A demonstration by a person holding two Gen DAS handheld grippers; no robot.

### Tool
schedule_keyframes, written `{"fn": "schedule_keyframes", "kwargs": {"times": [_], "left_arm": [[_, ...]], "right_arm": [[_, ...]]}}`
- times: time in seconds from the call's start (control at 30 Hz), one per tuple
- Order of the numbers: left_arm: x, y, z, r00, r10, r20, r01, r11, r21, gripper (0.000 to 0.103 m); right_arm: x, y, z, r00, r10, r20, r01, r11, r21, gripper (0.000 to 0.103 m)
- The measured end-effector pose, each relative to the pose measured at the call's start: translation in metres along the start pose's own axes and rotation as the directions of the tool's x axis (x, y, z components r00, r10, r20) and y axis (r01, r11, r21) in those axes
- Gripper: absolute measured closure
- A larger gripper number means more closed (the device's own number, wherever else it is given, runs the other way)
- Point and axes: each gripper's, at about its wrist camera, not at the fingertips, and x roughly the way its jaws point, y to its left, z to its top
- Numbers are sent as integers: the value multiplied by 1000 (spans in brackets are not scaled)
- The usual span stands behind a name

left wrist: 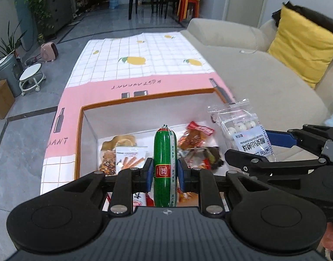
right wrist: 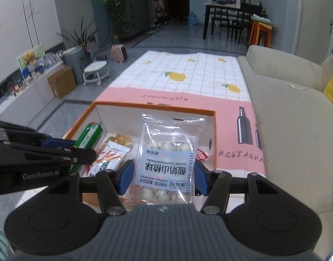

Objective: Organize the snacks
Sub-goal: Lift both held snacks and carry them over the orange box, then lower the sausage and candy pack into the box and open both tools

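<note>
My left gripper [left wrist: 165, 174] is shut on a green sausage stick [left wrist: 165, 165], held upright over the orange-rimmed white box [left wrist: 144, 102]. My right gripper [right wrist: 164, 174] is shut on a clear bag of yogurt hawthorn balls [right wrist: 166, 163], held above the same box [right wrist: 155, 106]. The bag also shows in the left wrist view [left wrist: 242, 130], and the sausage in the right wrist view [right wrist: 89, 137]. Inside the box lie a biscuit-stick packet [left wrist: 131, 156], a nut snack [left wrist: 108, 158] and red-wrapped snacks [left wrist: 194, 137].
The box sits on a table with a pink and white lemon-print cloth [left wrist: 144, 52]. A beige sofa [left wrist: 264, 76] with a yellow cushion [left wrist: 301, 45] runs along the right. A stool [left wrist: 32, 78], a bin and a cardboard box stand on the floor at left.
</note>
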Motion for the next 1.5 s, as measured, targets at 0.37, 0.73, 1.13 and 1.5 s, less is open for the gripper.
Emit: {"fn": "schedule_keyframes", "kwargs": {"times": [0.37,0.73,1.13,1.5], "left_arm": [[74,18,1,981,76,-177,-72,997,28,79],[110,12,-13,947,141,-289,-121,989,87,78],[113,17,-12,938,153,-310,-136,988,76,77],[84,17,0,954,186,-237,-171,982,84,57]], "right_arm": [[78,10,2,986,-86,-142,67,988,-138,46],[115,2,-5,963,-81,-259,46,989,-141,44],[116,1,2,960,-81,-269,49,991,-126,42],[99,4,11,967,-102,-233,72,989,-131,22]]}}
